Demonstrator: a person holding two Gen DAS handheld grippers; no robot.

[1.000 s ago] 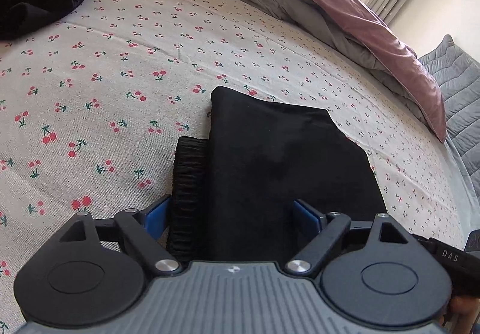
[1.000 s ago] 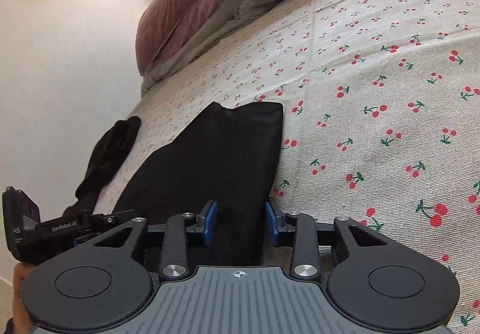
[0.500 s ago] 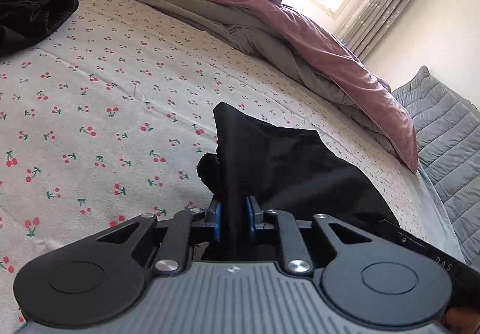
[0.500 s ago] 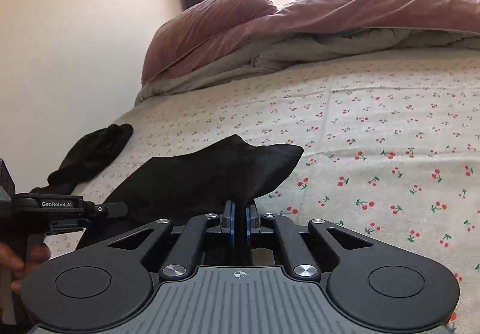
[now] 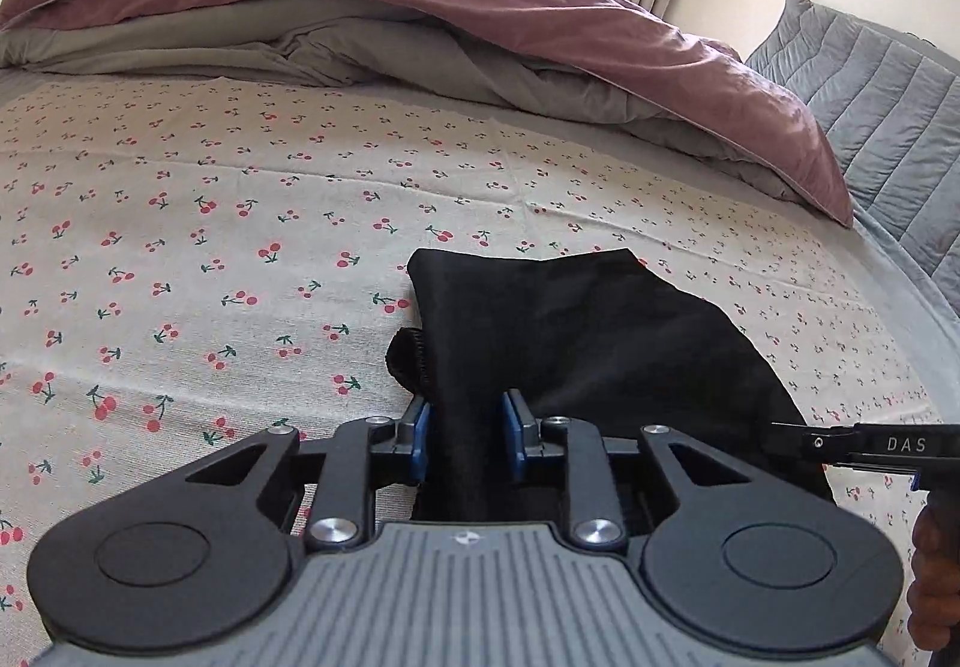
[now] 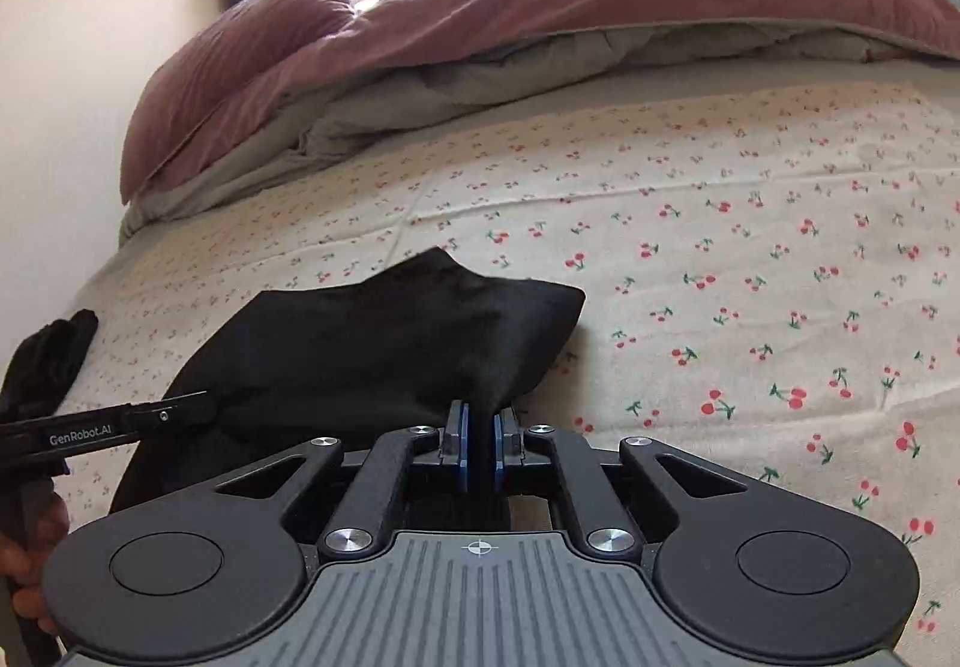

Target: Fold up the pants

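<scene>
1. Black, soft cloth: the folded pants [image 5: 576, 343] lie on the cherry-print bed sheet [image 5: 180, 247], with their near edge gathered up off the bed at the 6 o'clock side of both wrist views

2. Left tool [image 5: 465, 430]: its jaws have just been opening a little after clamping, and a thick bunch of the pants, by the ribbed waistband [image 5: 408, 361] at 9 o'clock of the cloth, sits between the blue pads [image 5: 422, 436], which look to press on it

3. Right tool [image 6: 478, 442]: jaws likewise just eased apart, yet a narrow pinch of the pants' right corner [image 6: 498, 367] is clenched between the pads

4. Handling, as a judgement: light and limp, the fabric will sag between the two holds and drape at once when let go; it is neither fragile nor slippery, though stacked layers can slide apart

5. Best holds are the two near corners through all the layers, kept taut and level while carrying the edge toward 12 o'clock

6. A mauve duvet [image 5: 540, 1] is heaped at 12 o'clock, and another dark garment [image 6: 48, 361] lies at 9 o'clock in the right view, well apart
</scene>
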